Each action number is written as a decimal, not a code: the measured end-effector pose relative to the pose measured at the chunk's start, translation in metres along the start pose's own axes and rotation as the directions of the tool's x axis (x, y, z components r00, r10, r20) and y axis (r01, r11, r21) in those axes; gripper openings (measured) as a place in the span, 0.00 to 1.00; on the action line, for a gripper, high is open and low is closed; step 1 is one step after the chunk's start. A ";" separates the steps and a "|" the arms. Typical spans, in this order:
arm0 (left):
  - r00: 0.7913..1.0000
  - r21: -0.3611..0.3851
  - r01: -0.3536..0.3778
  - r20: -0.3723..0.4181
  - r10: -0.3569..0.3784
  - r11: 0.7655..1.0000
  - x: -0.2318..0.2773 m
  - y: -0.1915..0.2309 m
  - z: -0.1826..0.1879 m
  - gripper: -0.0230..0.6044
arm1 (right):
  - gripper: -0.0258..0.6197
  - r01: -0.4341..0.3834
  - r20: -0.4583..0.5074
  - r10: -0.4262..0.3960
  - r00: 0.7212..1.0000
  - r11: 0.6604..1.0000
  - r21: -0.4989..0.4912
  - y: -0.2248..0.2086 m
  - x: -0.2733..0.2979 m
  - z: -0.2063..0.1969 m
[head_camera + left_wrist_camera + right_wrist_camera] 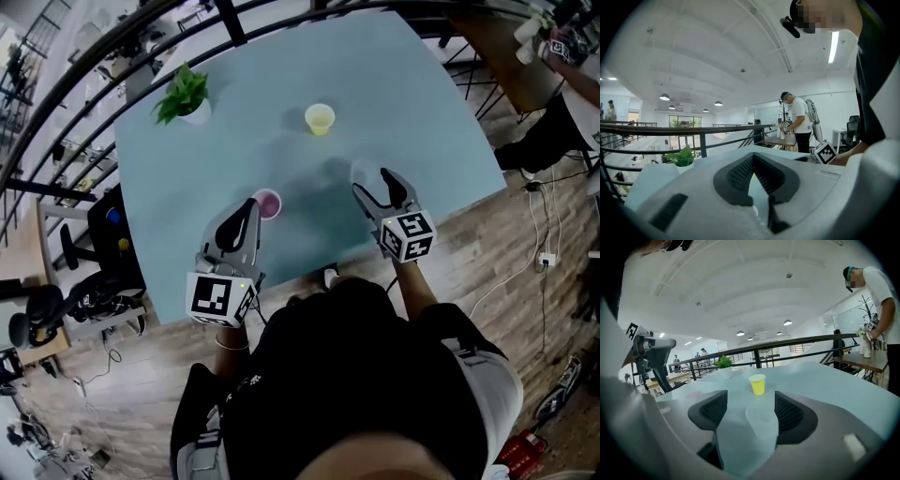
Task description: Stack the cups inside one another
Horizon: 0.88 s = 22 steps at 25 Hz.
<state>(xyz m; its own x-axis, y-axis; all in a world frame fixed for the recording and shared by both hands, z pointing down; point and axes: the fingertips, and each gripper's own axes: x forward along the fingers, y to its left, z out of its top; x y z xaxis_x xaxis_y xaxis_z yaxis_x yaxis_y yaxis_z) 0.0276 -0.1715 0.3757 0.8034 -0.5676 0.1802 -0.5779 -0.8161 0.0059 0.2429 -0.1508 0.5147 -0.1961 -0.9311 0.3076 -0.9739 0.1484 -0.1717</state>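
Three cups stand apart on the pale blue table [422, 122]. A yellow cup [320, 118] [758, 384] is far out in the middle. A pink cup [267, 203] sits just right of my left gripper's [251, 208] tips; the left gripper view does not show it. There the left gripper [752, 155] has its pads meeting at the tips with nothing between them. A translucent pale cup [364, 172] [761, 422] stands upright between the wide-apart jaws of my right gripper [375, 184] [751, 411], nearer the right pad [790, 414], with a clear gap to the left pad.
A potted green plant [186, 97] [723, 363] stands at the table's far left corner. A dark railing [141, 28] runs behind the table. The table's front edge [309, 267] lies just below both grippers. Another person [797, 119] works at a separate table to the right.
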 end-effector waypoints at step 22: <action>0.995 -0.015 -0.095 -0.044 0.094 0.995 0.002 0.019 -0.006 0.02 | 0.57 -0.015 -0.172 -0.002 0.985 0.995 -0.097 -0.024 0.044 -0.043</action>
<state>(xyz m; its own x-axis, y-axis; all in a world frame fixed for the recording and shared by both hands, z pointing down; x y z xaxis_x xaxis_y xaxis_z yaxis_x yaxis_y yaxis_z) 0.0178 -0.1876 0.3823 0.7384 -0.6364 0.2231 -0.6535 -0.7569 0.0040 0.2527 -0.1813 0.5729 -0.2110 -0.8602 0.4643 -0.9773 0.1942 -0.0843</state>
